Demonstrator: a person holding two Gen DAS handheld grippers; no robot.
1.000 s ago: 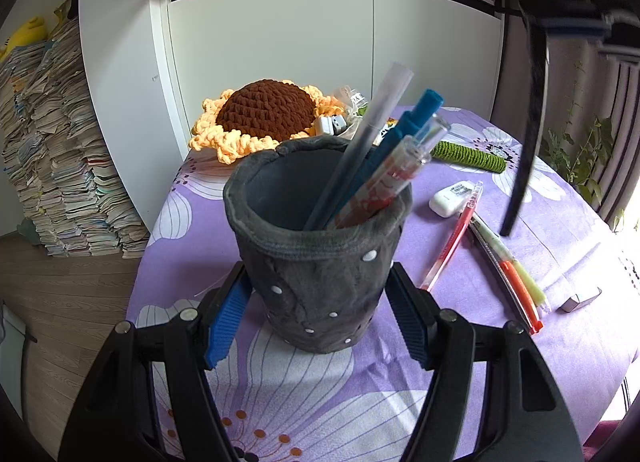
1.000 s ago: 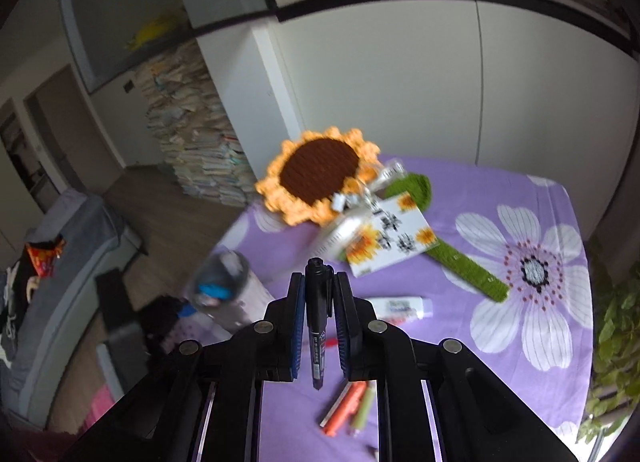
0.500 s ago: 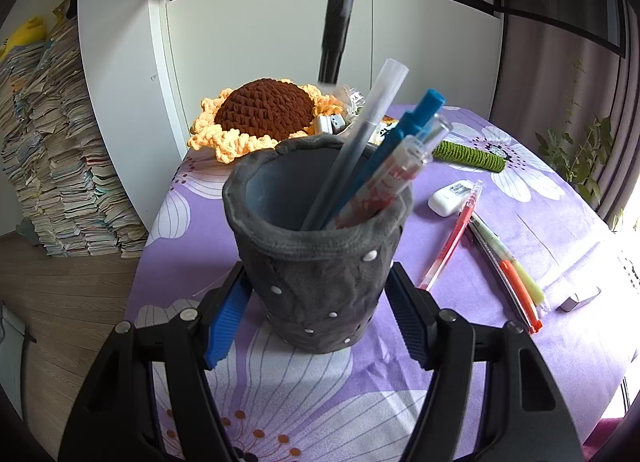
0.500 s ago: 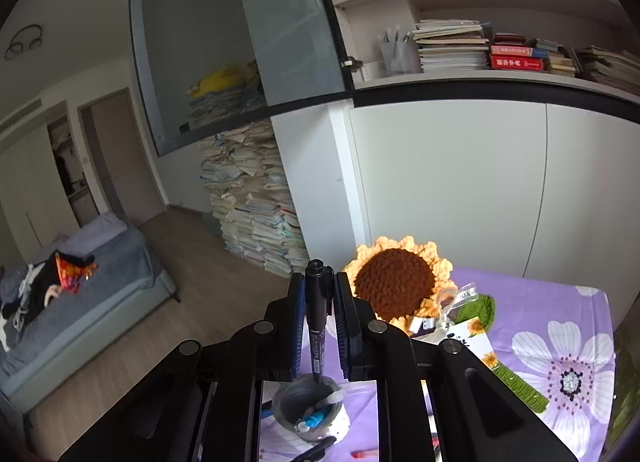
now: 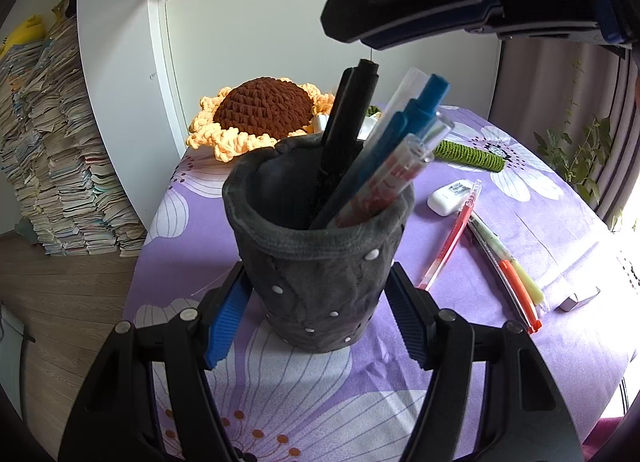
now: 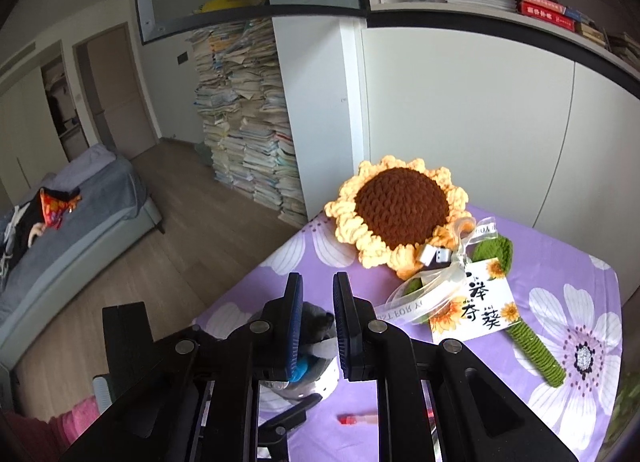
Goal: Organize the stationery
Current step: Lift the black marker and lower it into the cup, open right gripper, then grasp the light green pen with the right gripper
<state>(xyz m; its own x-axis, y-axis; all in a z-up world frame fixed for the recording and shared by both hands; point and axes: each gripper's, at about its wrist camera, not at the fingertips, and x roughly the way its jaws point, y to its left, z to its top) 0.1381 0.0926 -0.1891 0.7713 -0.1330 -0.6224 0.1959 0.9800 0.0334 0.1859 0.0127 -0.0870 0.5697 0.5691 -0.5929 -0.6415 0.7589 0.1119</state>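
Left gripper (image 5: 316, 278) clamps my pen cup (image 5: 320, 246) steady. Right gripper (image 6: 316, 290) hovers at 12 o'clock, jaws slightly apart, empty; black pen (image 5: 348, 122) stands inside.

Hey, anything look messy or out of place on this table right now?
Yes: four pens and an eraser lie loose on the tablecloth beside the pen pot, not in it.
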